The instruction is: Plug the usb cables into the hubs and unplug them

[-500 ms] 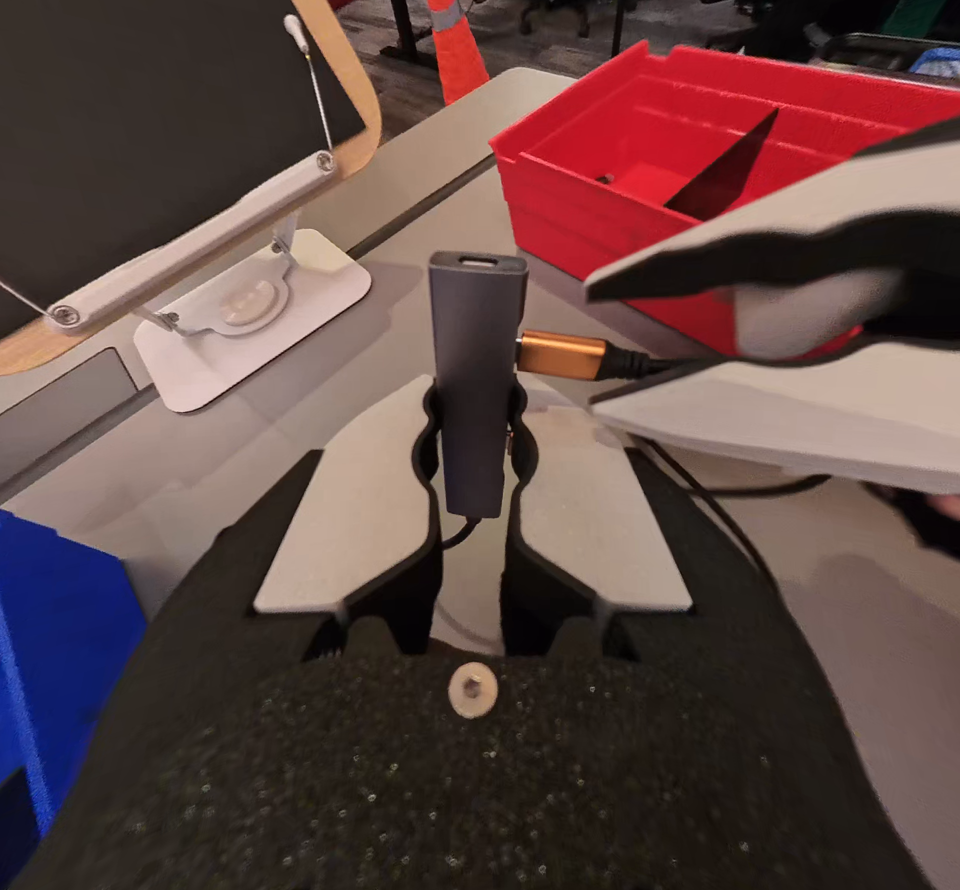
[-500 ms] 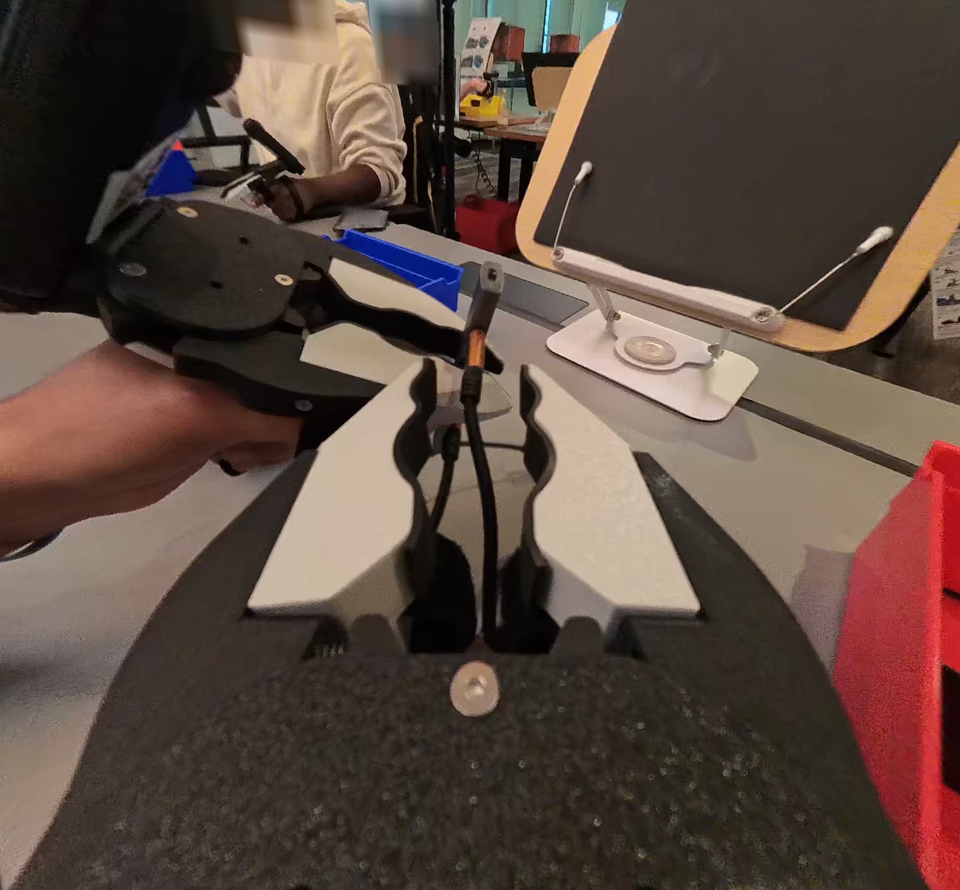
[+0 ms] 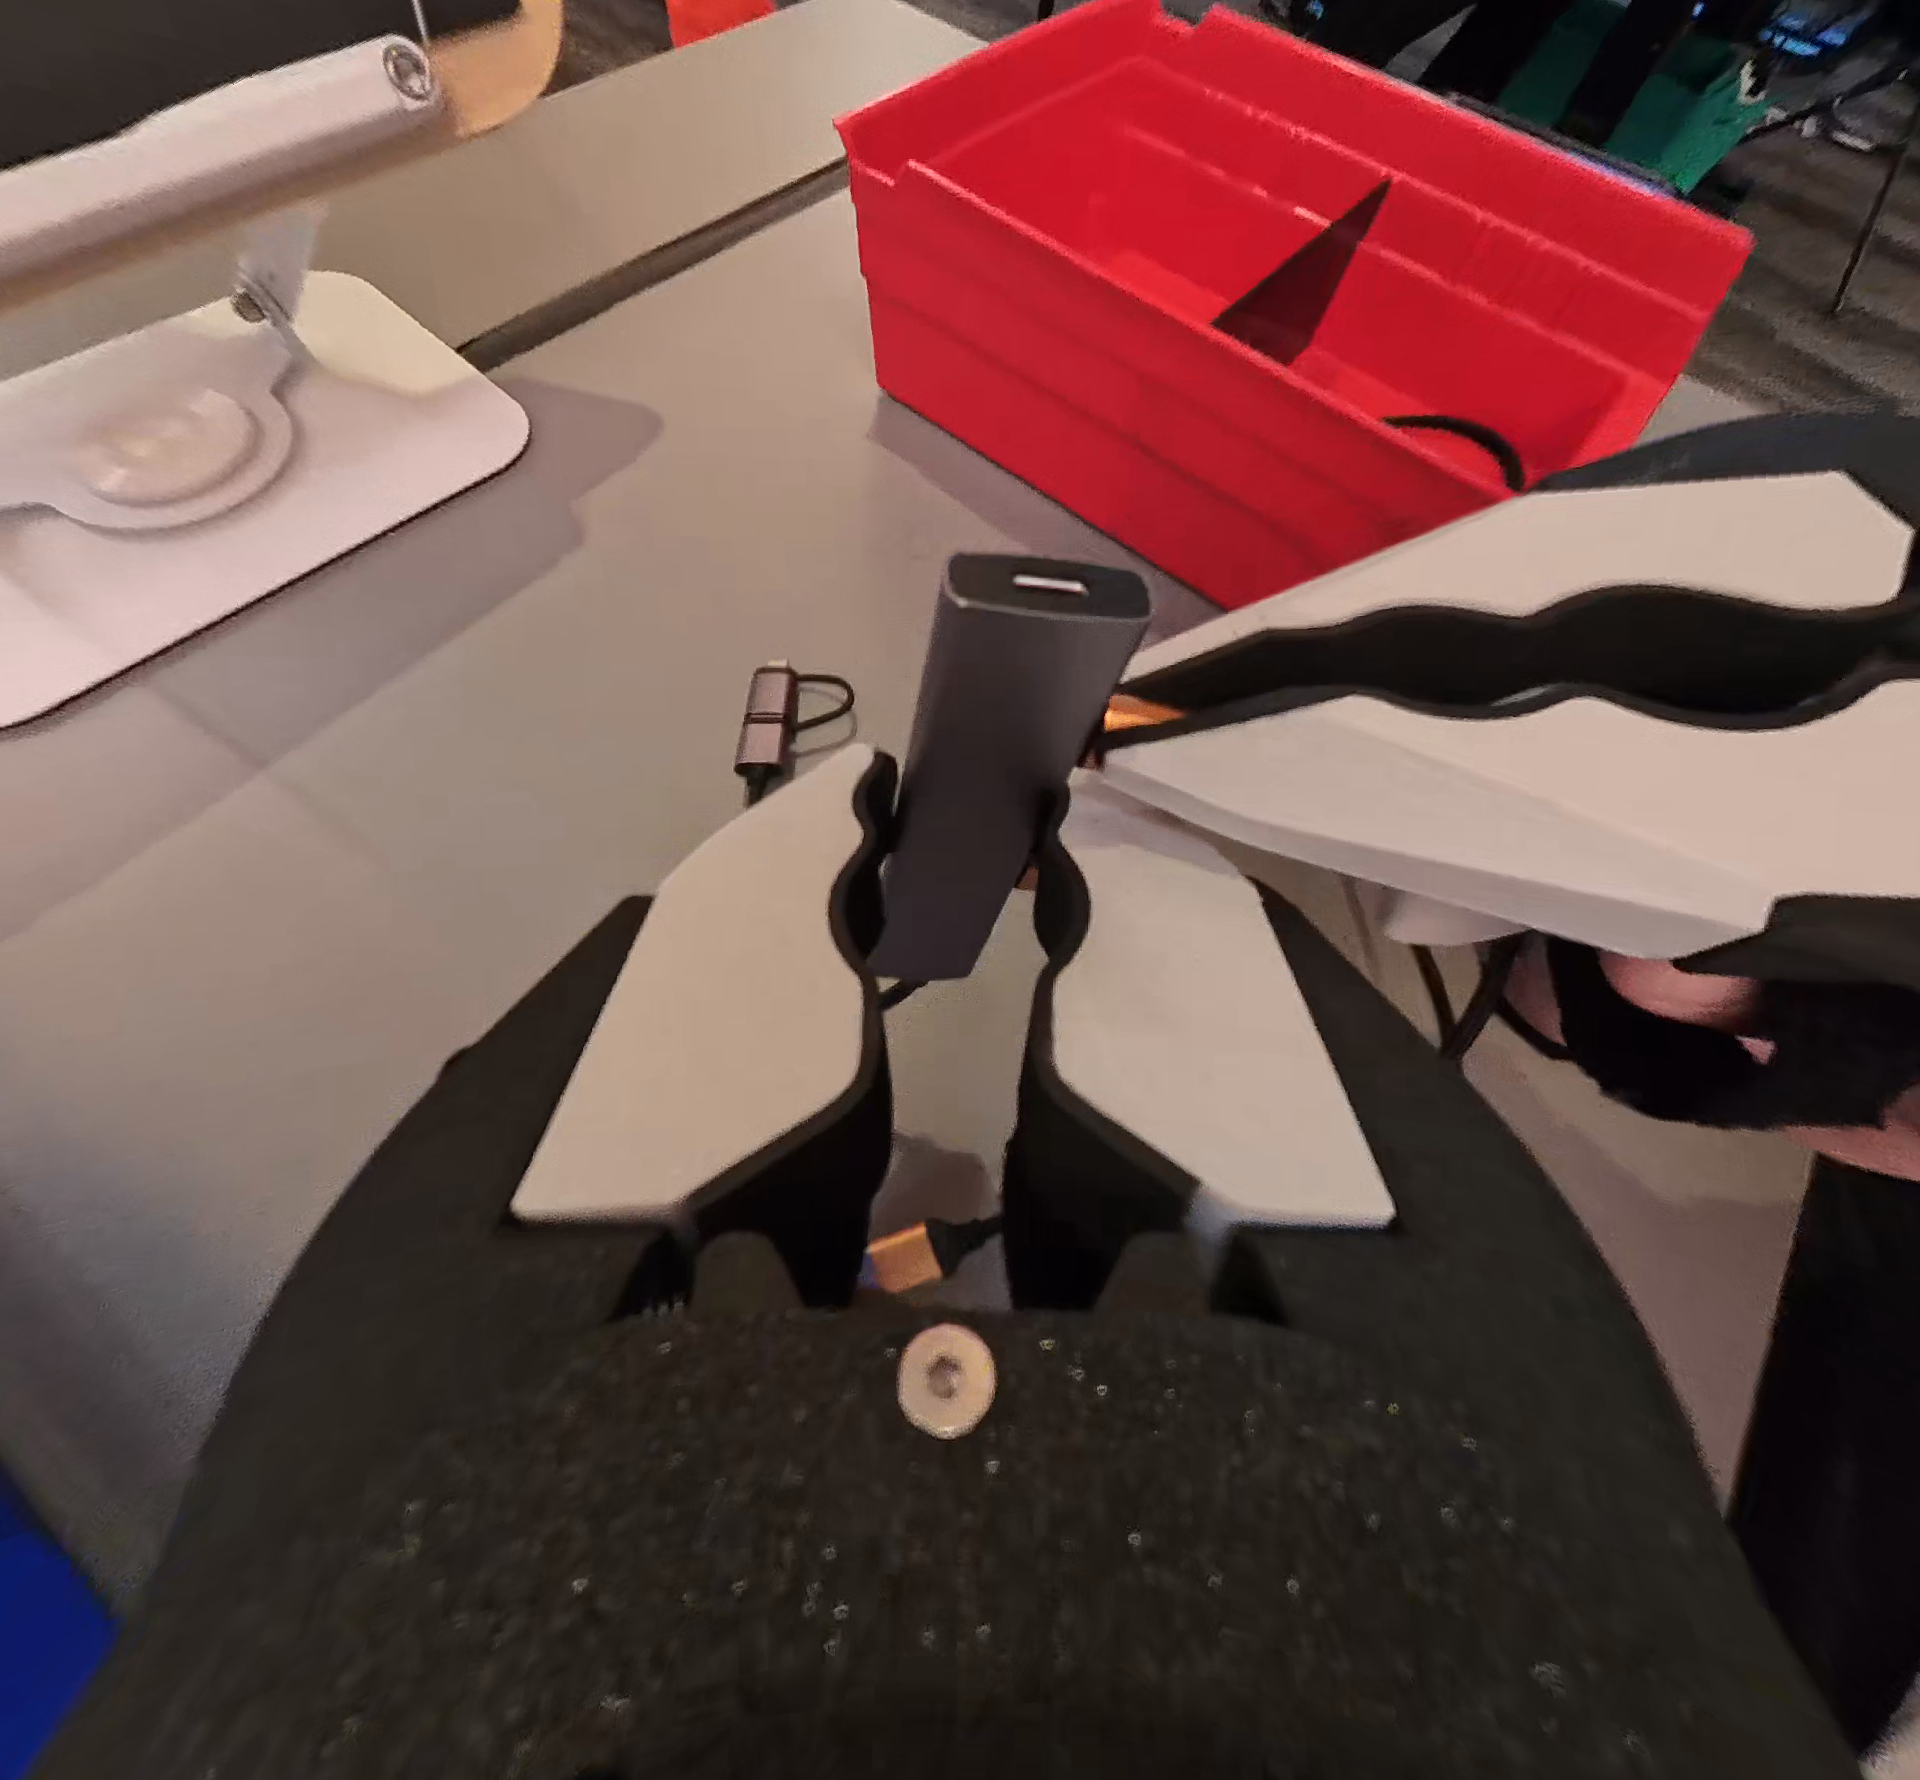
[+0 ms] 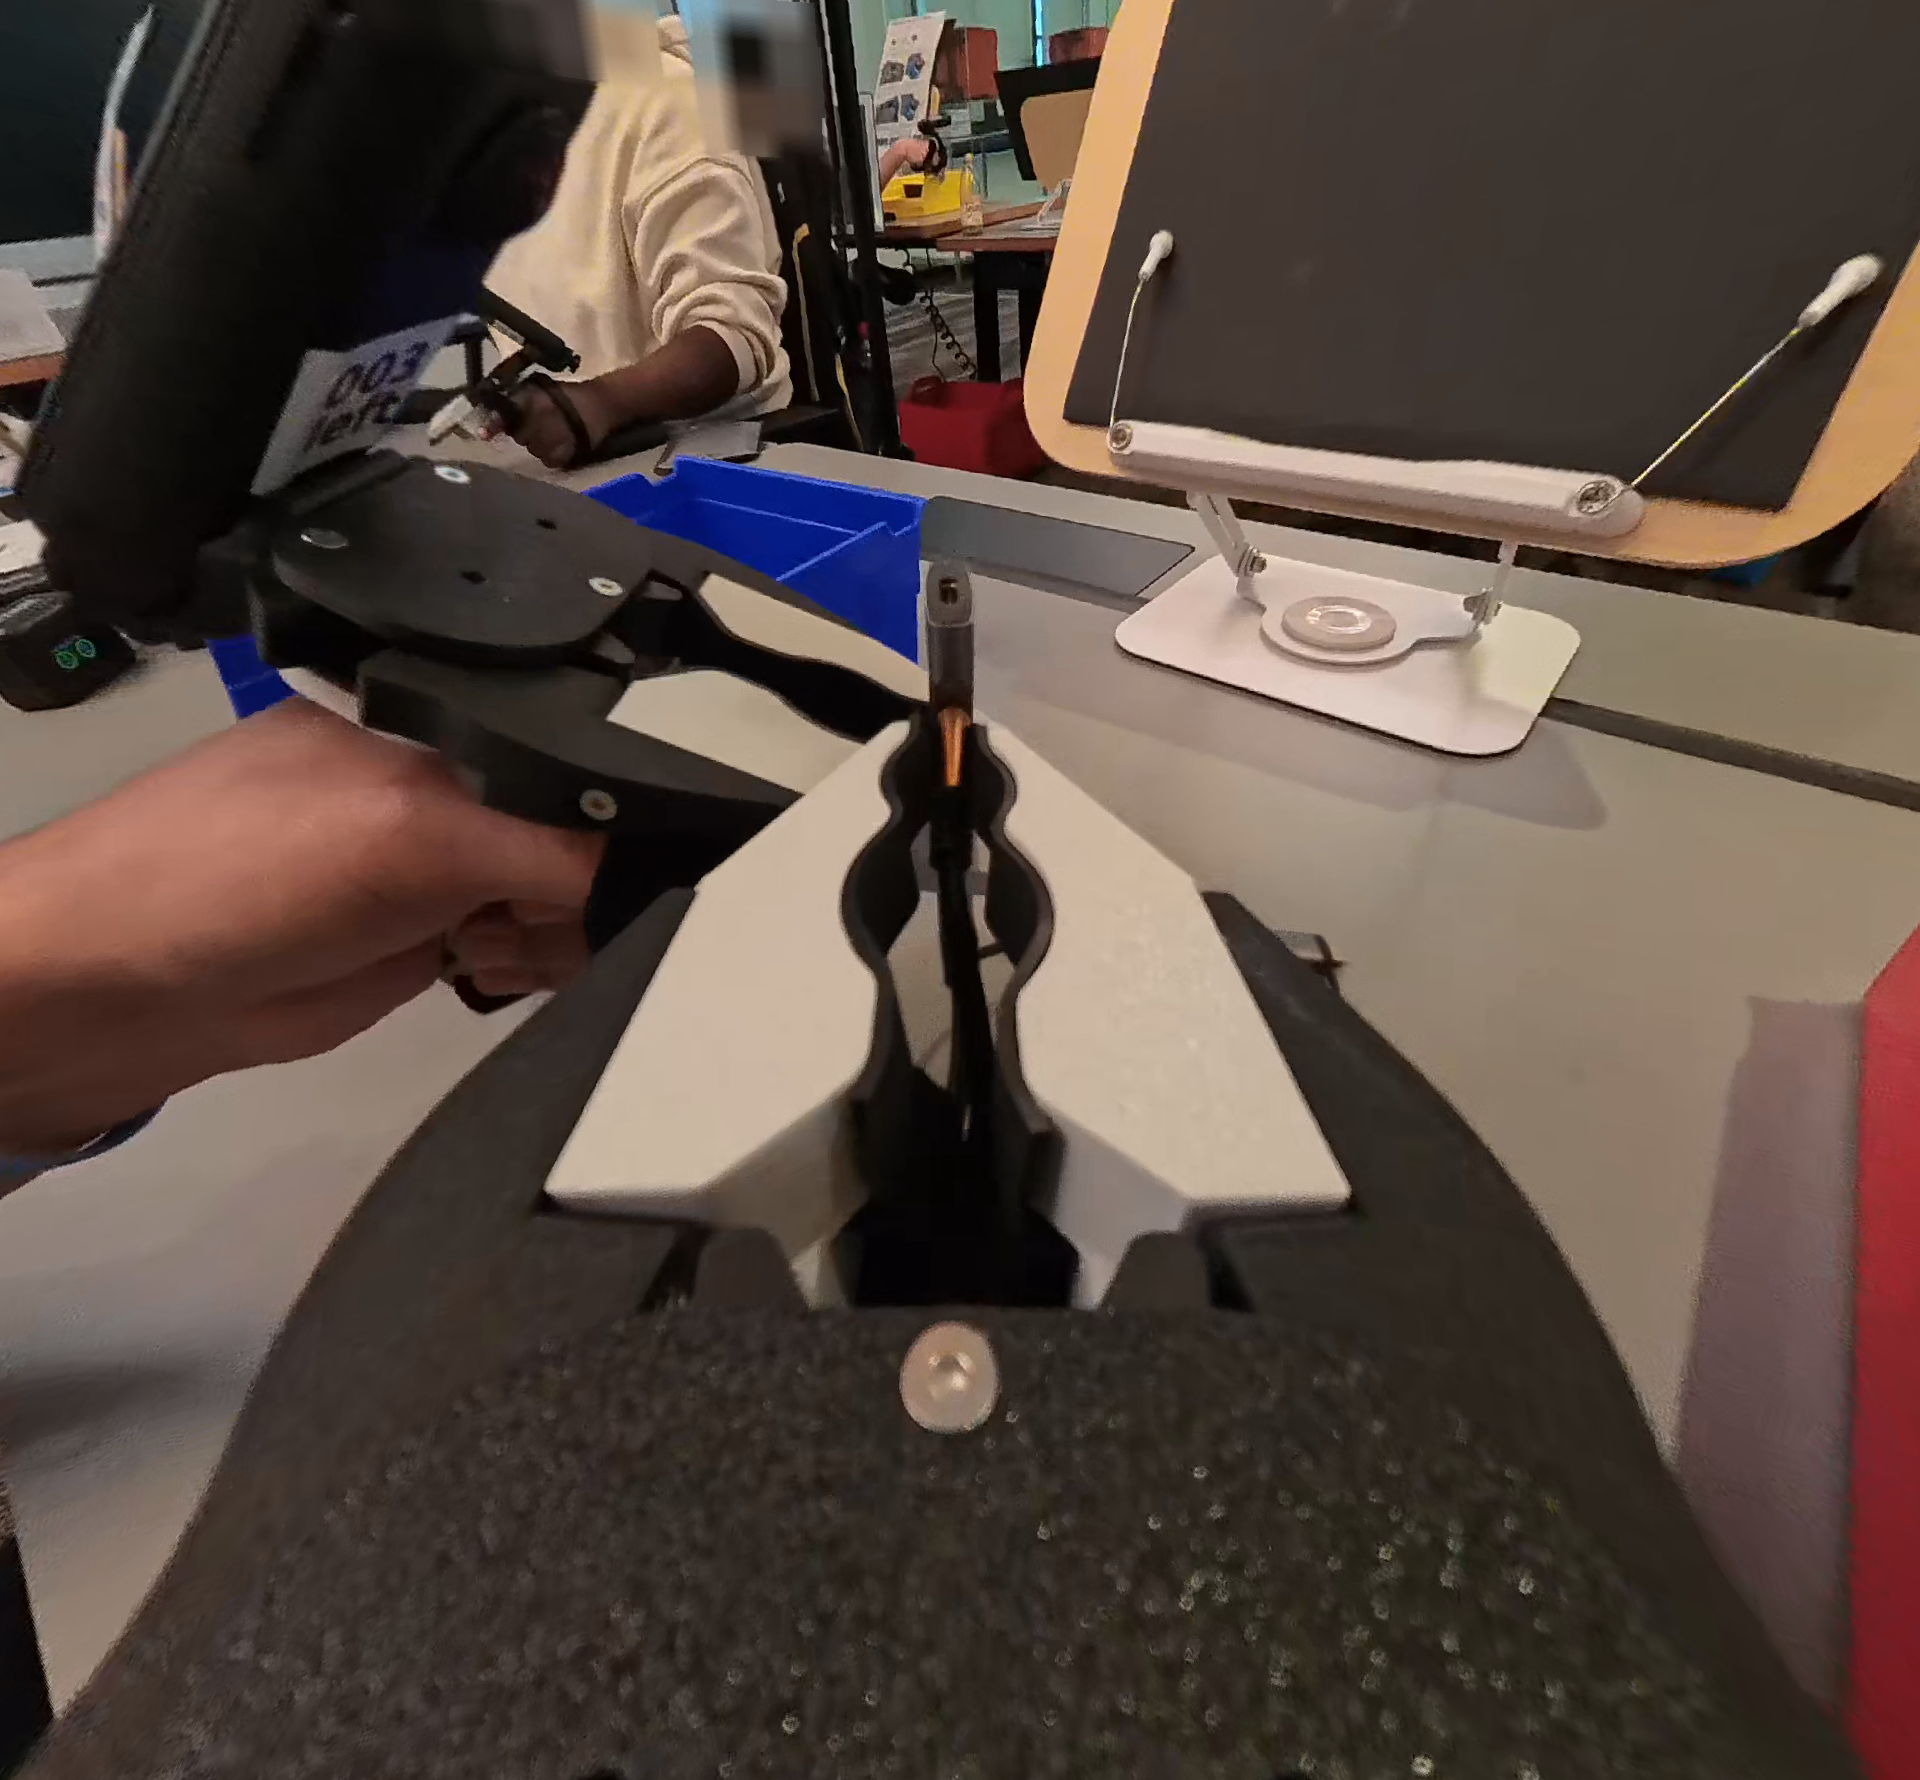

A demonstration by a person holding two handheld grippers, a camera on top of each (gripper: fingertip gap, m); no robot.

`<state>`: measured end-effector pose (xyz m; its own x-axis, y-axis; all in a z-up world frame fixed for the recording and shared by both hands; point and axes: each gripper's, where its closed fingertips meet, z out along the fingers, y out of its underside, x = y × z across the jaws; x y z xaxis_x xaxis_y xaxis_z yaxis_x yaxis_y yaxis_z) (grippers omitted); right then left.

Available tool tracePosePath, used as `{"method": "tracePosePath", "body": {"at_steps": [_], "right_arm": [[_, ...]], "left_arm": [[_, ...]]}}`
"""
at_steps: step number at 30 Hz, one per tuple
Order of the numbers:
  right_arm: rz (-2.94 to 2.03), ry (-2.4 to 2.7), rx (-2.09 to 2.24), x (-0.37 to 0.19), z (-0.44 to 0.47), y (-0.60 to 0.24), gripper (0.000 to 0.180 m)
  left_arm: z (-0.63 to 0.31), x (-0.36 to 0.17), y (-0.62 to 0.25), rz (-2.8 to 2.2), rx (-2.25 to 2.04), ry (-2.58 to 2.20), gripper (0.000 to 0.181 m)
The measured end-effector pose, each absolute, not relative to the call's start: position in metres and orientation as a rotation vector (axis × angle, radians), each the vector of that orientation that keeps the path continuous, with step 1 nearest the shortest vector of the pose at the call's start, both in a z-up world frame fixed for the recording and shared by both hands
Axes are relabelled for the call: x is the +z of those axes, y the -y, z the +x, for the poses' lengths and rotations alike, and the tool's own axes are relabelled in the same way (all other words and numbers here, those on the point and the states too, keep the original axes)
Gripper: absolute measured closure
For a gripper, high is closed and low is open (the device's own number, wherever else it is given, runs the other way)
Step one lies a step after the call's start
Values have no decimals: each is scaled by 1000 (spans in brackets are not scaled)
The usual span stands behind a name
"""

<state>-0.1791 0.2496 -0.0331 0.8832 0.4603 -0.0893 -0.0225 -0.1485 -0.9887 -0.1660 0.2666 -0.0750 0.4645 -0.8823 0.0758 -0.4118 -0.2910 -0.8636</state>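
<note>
While the left claw (image 3: 961, 883) clenched the lower half of the grey hub (image 3: 1003, 759) and held it tilted upright above the bench (image 3: 665, 587), the right claw (image 4: 948, 774) had closed on the orange plug (image 4: 950, 754) of a black cable (image 4: 961, 961) seated in the hub's side. In the left wrist view that plug showed only as a sliver of orange between the right claw's tips, tight against the hub's edge. Whether it was being pushed home or was about to be drawn out could not be told from the pictures — either way, the step in hand was the joint between this one plug and this one port.

The next move, as I judged it, called for a straight travel along the plug's axis, sideways from the hub, with the left claw bracing firmly so the hub would not twist in its grip.

By count: one hub, two claws, and two orange plugs — the second (image 3: 902, 1263) lay on the bench below the left claw, loose. One small grey adapter pair (image 3: 771, 722) on a short lead lay just beside the hub. One red bin (image 3: 1195, 400) stood beyond, a dark cable loop in its near compartment; one blue bin (image 4: 790, 535) and one tilted board on a white stand (image 4: 1351, 639) made up the rest.
</note>
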Motion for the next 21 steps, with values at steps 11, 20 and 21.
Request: {"method": "tracePosePath", "body": {"at_steps": [11, 20, 21], "right_arm": [[-1676, 417, 445, -37, -164, -234, 175], [-1656, 381, 453, -35, -151, -220, 175], [-1655, 375, 455, -36, -150, -218, 175]], "left_arm": [[-155, -77, -254, -1851, -661, -1206, 155], [-142, -76, -240, -1845, -717, -1229, 155], [-141, -76, -238, -1845, -723, -1235, 155]]}}
